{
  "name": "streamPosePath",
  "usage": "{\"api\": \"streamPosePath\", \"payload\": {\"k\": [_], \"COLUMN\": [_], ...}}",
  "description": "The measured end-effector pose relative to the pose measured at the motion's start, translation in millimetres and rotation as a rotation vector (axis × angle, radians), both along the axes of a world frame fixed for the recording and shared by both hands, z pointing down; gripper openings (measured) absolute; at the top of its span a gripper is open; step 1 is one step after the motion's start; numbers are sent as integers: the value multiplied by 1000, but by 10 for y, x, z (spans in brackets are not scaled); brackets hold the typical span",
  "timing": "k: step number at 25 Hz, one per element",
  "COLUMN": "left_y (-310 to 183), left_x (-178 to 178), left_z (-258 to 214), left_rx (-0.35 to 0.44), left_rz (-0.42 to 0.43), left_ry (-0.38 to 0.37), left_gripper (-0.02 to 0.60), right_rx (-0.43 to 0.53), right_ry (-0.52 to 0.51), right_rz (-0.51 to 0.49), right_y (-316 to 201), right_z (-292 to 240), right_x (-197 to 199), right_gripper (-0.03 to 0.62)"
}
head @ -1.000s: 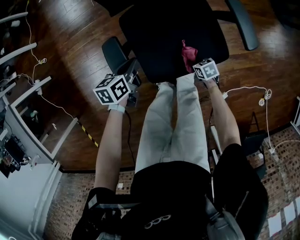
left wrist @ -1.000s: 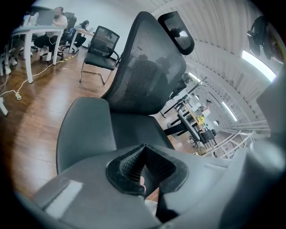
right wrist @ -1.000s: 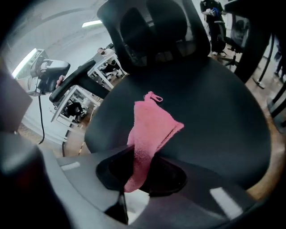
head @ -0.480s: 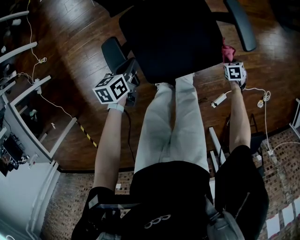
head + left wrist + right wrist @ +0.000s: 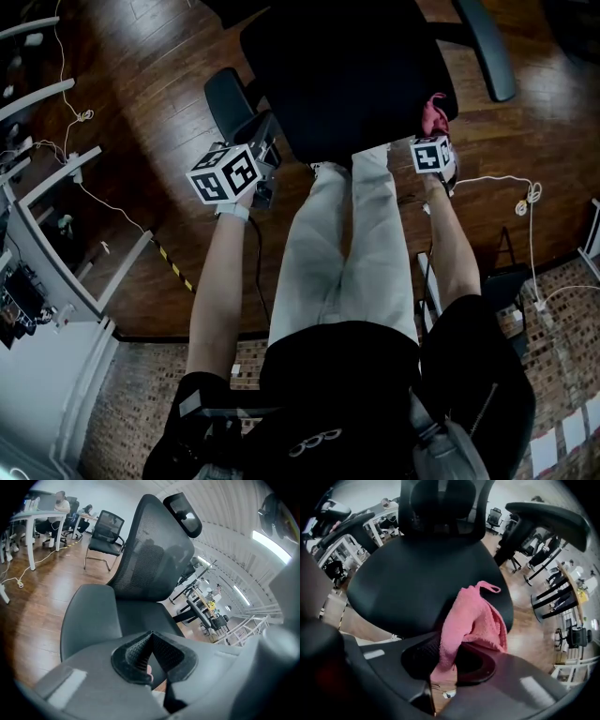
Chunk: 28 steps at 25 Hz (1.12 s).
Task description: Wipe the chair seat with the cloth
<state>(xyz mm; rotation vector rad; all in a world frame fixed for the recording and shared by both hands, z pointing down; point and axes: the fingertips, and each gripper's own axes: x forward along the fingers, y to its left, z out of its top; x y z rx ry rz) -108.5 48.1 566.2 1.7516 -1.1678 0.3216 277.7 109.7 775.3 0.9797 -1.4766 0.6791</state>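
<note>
While the person faced the front edge of the chair seat (image 5: 347, 75), items were logged from left to right.

Item 1: wooden floor (image 5: 141, 187), dark planks, under everything.

Item 2: left gripper (image 5: 265, 142), held just off the seat's front left corner, beside the left armrest (image 5: 228, 101). Its marker cube (image 5: 225, 173) faced up. In the left gripper view its jaws were pressed together at the tips with nothing caught between them. They pointed towards the armrest pad (image 5: 89, 620), the mesh backrest (image 5: 150, 550) and the headrest (image 5: 183, 508).

Item 3: chair seat, black, broad and rounded. Its front edge sat above the person's pale trousers (image 5: 347, 244).

Item 4: right gripper (image 5: 434, 131), at the seat's front right corner, marker cube (image 5: 433, 155) on top. The right gripper view showed its jaws pinching the cloth (image 5: 473, 616), one pad on each side of the fold.

Item 5: cloth, pink terry with a small hanging loop. It was bunched and stood up out of the jaws. In the head view it lay at the seat's front right corner (image 5: 433, 111). Whether it pressed on the seat could not be told.

Item 6: right armrest (image 5: 487, 47), beyond the seat's right edge.

Item 7: white cable (image 5: 497, 178), on the floor to the right of the right gripper.
</note>
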Motion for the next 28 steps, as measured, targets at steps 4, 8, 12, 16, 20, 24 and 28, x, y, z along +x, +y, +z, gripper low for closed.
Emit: {"api": "streamPosePath", "payload": {"k": [4, 8, 12, 16, 20, 24, 28], "left_y": [-6, -4, -6, -4, 3, -16, -13], "left_x": [-2, -8, 0, -16, -26, -26, 2], "left_z": [-15, -11, -25, -44, -50, -85, -118], "left_rx": [7, 18, 27, 40, 63, 103, 194], "left_rz": [2, 3, 5, 5, 8, 15, 63], "left_ry": [-1, -6, -10, -18, -38, -58, -116], "left_gripper": [-6, -6, -6, -6, -6, -6, -6], "right_rx": [-15, -23, -42, -69, -110, -134, -141], "right_ry": [-99, -199, -321, -456, -572, -625, -621], "right_rz": [-65, -117, -159, -241, -313, -329, -286], "right_y": [310, 556, 776, 998, 1193, 1234, 1134], "right_z": [30, 41, -71, -165, -212, -236, -447], "right_x": [-727, -1457, -2113, -2758, -3208, -3333, -3143], "right_gripper": [72, 72, 72, 72, 72, 72, 72]}}
